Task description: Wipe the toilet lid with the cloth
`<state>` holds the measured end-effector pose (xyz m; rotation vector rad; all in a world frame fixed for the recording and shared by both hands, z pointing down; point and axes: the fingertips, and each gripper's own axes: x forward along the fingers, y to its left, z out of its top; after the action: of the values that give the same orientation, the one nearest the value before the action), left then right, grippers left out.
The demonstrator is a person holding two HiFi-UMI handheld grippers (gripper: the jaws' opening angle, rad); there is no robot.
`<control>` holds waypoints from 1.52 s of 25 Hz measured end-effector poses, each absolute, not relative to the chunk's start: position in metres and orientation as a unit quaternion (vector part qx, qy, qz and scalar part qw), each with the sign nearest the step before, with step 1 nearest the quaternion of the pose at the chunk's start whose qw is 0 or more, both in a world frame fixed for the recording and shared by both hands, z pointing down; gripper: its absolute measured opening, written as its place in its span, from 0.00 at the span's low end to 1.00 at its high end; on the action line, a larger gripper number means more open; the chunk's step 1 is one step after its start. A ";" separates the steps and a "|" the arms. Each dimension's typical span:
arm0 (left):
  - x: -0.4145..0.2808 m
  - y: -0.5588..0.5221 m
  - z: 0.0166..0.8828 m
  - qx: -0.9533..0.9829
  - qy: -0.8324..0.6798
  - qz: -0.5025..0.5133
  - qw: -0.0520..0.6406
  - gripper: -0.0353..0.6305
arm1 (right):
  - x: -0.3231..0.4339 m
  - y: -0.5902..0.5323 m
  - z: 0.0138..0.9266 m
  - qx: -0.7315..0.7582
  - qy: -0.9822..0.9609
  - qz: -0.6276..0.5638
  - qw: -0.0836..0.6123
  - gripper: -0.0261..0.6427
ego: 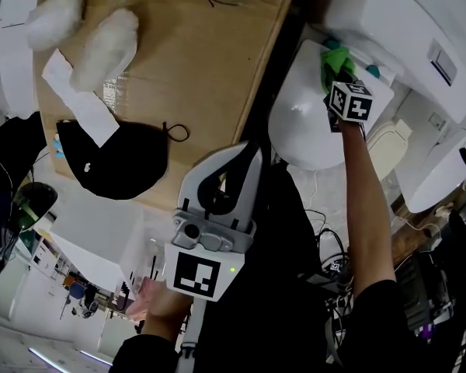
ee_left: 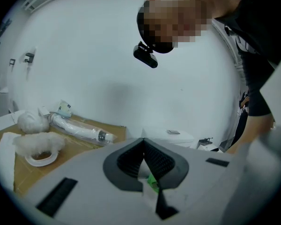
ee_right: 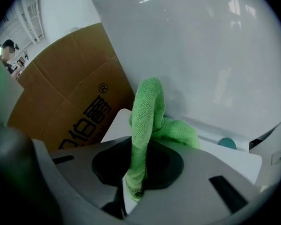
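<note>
Grips a green cloth [ee_right: 147,111] in the right gripper [ee_right: 136,184]: jaws pinched narrow on a hanging fold, the rest bunched ahead against the white toilet lid [ego: 299,123]. Reaches on an outstretched arm to the lid's far end, close under the cistern [ego: 404,22], with the cloth touching the lid there. Holds the left gripper [ego: 245,158] well apart from the toilet, low by the torso, tips aimed toward the edge of a cardboard sheet [ego: 202,61]. Presses that gripper's jaws together, with nothing gripped between them. Shows on the cardboard a black cap [ego: 116,158] with a white paper strip [ego: 81,99] overlapping its edge. Shows two white fluffy bundles [ego: 105,49] just beyond the strip. Looks from the left gripper view along the closed tips toward a plain white wall.
</note>
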<state>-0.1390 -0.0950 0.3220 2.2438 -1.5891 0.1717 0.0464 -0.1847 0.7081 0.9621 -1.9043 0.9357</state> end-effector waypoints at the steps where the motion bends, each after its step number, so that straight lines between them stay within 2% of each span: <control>1: -0.140 -0.094 0.322 0.799 -0.567 0.061 0.192 0.06 | 0.043 -0.185 0.708 0.369 -0.756 0.362 0.402 0.12; 20: -0.138 -0.040 0.334 0.779 -0.594 0.050 0.195 0.06 | -0.010 -0.170 0.711 0.155 -0.791 0.235 0.544 0.12; 29: -0.140 -0.010 0.323 0.763 -0.619 0.043 0.181 0.06 | -0.030 -0.118 0.720 0.078 -0.795 0.191 0.571 0.12; 38: -0.137 0.035 0.322 0.743 -0.644 0.029 0.179 0.06 | -0.040 -0.050 0.727 0.039 -0.799 0.192 0.569 0.12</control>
<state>-0.1373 0.0352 0.3224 2.1024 -1.8209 0.0832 -0.0396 -0.0504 0.7272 0.0906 -1.8753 0.4517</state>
